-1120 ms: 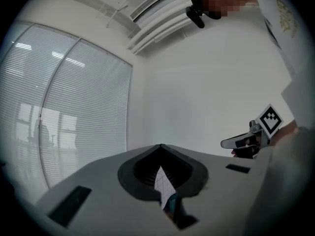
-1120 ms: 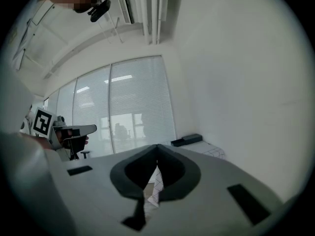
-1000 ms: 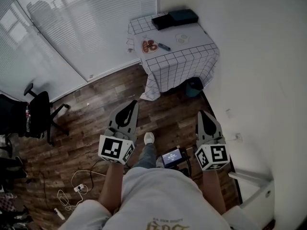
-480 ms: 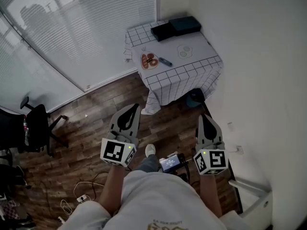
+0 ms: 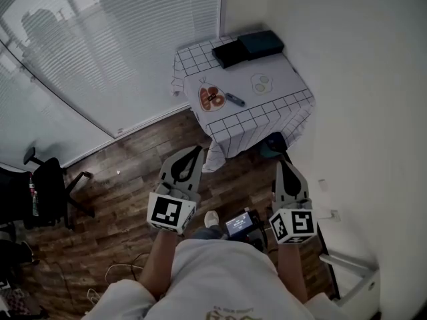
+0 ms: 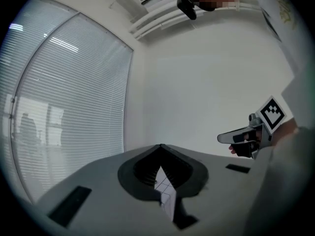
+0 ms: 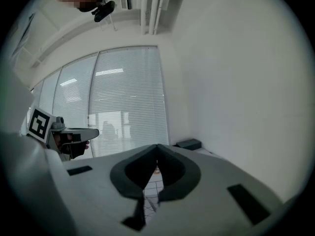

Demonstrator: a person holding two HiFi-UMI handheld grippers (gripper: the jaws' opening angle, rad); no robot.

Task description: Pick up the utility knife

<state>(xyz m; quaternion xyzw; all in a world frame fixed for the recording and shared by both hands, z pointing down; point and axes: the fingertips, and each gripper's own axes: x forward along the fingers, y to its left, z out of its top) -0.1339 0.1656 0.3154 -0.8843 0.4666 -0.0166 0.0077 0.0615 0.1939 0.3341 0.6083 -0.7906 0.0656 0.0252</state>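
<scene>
**Both grippers clenched and empty; knife on the table**

Head view: the utility knife [image 5: 235, 100] lay on the checked table [image 5: 267, 117], just beside a plate [image 5: 211, 97] and well apart from both grippers. The left gripper [image 5: 196, 152] and right gripper [image 5: 281, 165] pointed toward the table, over the wooden floor [image 5: 133, 172].

Left gripper view: its jaws met at the tips, with nothing between them.

Right gripper view: its jaws were likewise pressed together and empty.

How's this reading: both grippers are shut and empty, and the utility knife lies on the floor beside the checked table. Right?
Not quite. The utility knife is not on the floor: the head view shows it on the checked table, beside the plate. The left gripper and right gripper are indeed shut and empty.
</scene>
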